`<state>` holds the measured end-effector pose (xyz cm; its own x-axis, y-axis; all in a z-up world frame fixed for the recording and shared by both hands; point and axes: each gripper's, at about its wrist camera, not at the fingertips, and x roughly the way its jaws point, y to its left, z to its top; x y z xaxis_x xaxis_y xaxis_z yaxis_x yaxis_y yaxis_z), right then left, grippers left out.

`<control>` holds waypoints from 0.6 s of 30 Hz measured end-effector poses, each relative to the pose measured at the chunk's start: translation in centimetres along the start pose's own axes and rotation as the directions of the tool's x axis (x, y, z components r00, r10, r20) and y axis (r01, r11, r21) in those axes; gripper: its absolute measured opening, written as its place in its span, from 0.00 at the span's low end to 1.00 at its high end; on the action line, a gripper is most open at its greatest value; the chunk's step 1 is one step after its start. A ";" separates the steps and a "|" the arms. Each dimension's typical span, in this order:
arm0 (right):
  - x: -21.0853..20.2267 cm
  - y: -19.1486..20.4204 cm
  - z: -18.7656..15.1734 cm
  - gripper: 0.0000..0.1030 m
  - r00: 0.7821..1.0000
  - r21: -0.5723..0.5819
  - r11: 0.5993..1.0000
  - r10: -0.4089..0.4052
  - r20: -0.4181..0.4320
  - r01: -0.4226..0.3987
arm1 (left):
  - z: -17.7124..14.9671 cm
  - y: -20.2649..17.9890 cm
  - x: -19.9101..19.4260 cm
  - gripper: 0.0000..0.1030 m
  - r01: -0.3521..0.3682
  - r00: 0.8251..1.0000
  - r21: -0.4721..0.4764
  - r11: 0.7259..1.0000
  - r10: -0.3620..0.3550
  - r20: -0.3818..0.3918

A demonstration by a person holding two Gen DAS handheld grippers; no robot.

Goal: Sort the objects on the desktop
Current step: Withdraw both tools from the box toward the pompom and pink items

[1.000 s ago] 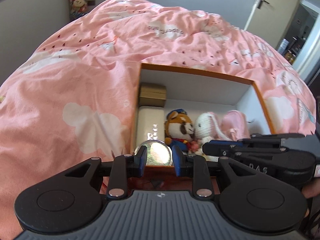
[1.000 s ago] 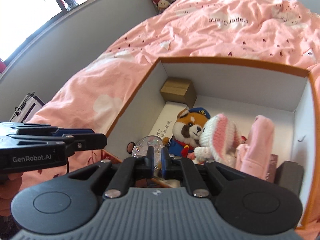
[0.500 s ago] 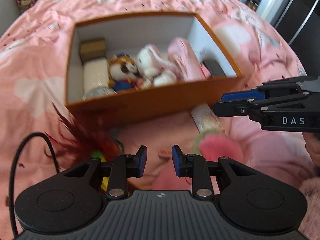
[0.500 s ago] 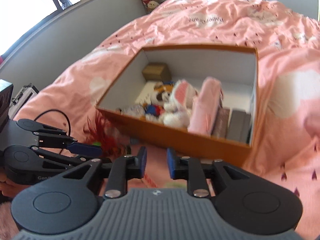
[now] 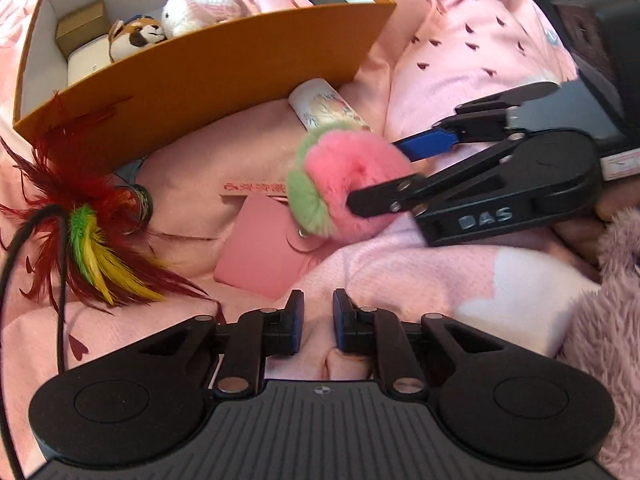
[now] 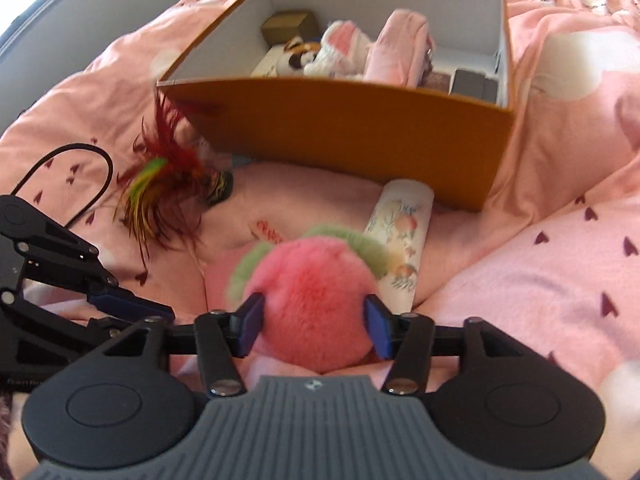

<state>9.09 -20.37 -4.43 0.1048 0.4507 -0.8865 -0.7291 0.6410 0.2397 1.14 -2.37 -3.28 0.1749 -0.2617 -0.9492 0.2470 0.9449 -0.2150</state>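
Rumpled pink duvet [image 6: 560,264] under orange box [image 6: 360,128]; right gripper [image 6: 314,326] jaws opening astride pompom [image 6: 312,292], left gripper [image 5: 318,320] jaws closing, empty.

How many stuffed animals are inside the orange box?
2: a fox-like plush beside a white bunny, mid-box, touching. Others may be hidden behind the front wall.

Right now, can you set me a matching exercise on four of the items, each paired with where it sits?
Things:
1. fluffy pink and green pompom
2. red feather toy
3. small gold cardboard box
4. white floral printed tube

Places:
A. inside the orange storage box, far corner
B. between the right gripper fingers
C. on the bedding, against the box's outside wall
D. beside a black cable

Pairs: 1-B, 2-D, 3-A, 4-C
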 end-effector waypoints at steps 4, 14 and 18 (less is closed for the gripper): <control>1.6 -0.1 -0.4 0.57 0.999 0.014 1.000 0.018 -0.036 -0.018 | -0.1 -0.2 0.2 0.16 -0.007 1.000 -0.012 1.000 0.008 0.001; 1.2 -0.4 -0.3 0.02 0.998 0.059 0.997 -0.043 0.045 0.041 | 1.3 1.5 -0.3 0.24 -0.074 0.994 -0.067 0.995 0.079 0.075; 0.9 -1.2 -0.1 0.02 0.995 0.090 0.992 -0.088 0.047 0.083 | 2.6 1.9 1.2 0.39 -0.134 0.989 -0.028 0.991 0.135 0.062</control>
<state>10.01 -20.80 -5.52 0.1999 0.4215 -0.8845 -0.6537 0.7298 0.2000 4.34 -1.39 -4.27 0.2659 -0.1431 -0.9533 0.1946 0.9765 -0.0923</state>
